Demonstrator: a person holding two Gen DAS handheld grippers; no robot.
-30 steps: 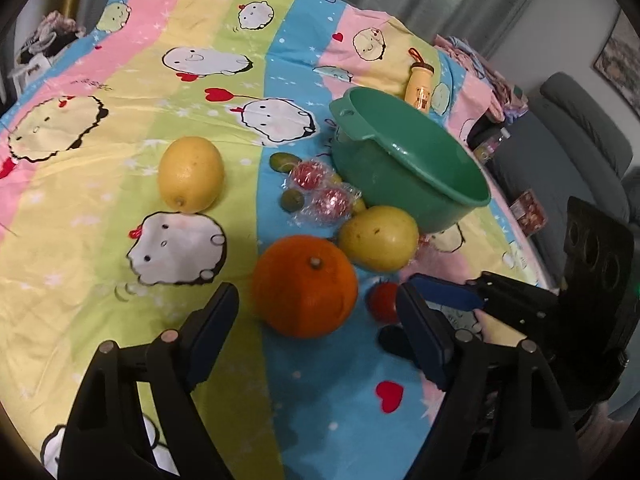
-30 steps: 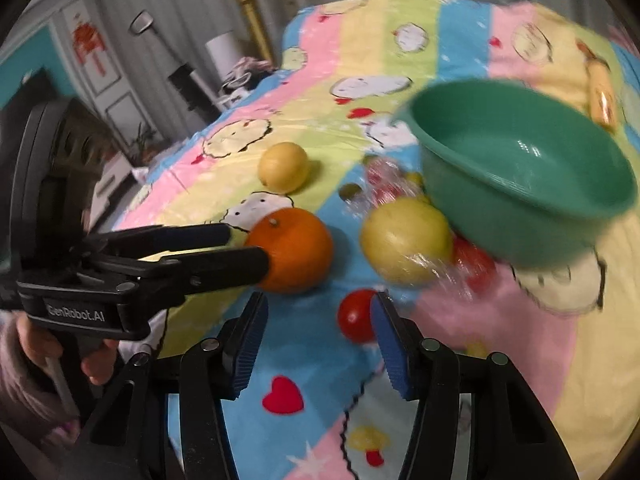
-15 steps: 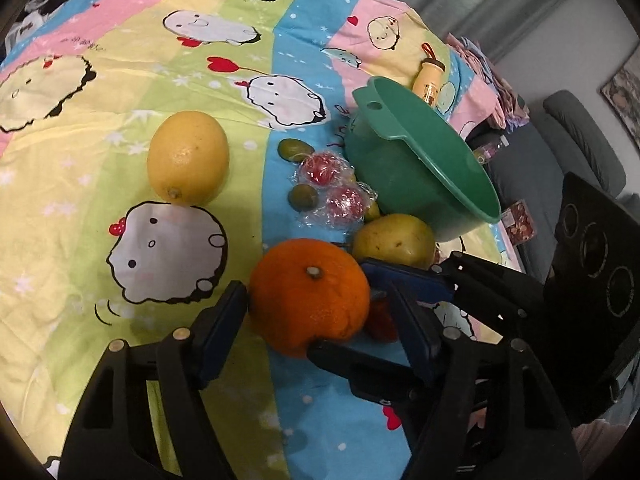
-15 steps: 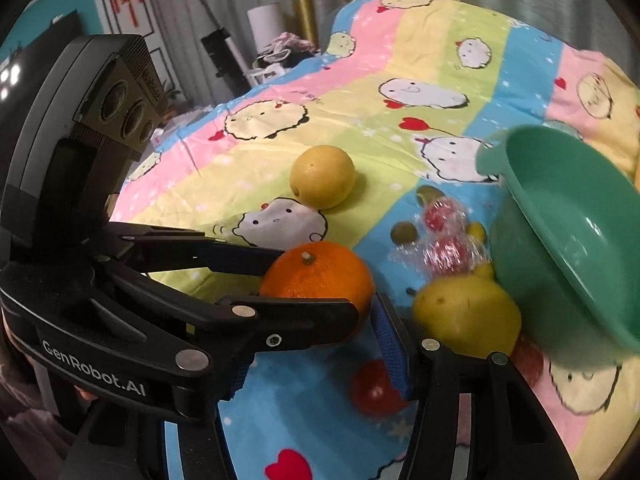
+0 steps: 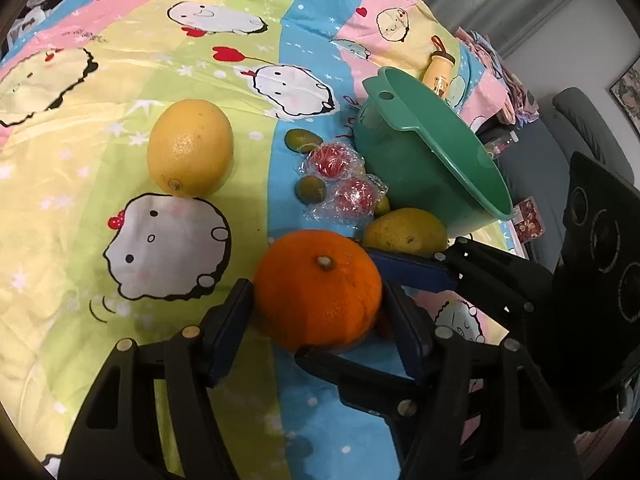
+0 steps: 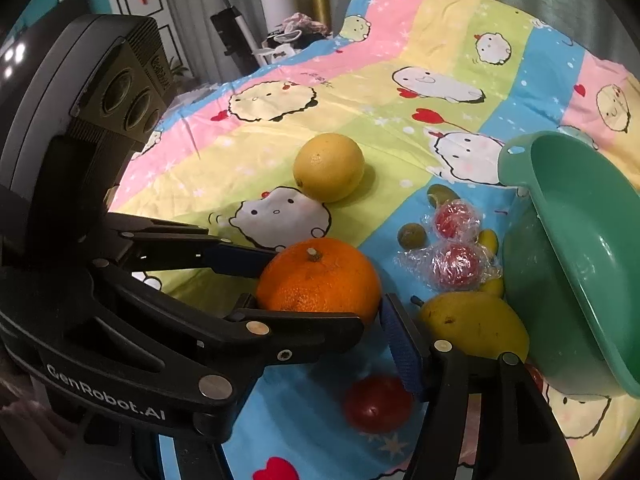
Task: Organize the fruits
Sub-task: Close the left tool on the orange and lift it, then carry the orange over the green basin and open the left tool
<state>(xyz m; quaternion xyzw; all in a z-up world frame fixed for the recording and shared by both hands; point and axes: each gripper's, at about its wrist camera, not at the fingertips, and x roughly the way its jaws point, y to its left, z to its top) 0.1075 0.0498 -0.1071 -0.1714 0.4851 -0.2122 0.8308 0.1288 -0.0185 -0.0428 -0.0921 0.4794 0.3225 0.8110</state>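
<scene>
the orange (image 5: 318, 290) lies straight ahead between the fingers of the left hand-held gripper (image 5: 316, 320), which are closing on it. the right hand-held gripper (image 6: 320, 336), opening, crosses below; its pads do not touch.

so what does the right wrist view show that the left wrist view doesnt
Only the right wrist view shows the small red fruit clearly and the white floor lamp. Only the left wrist view shows the yellow bottle and the grey sofa. Both show the orange, the lemon, the pear and the green bowl.
</scene>
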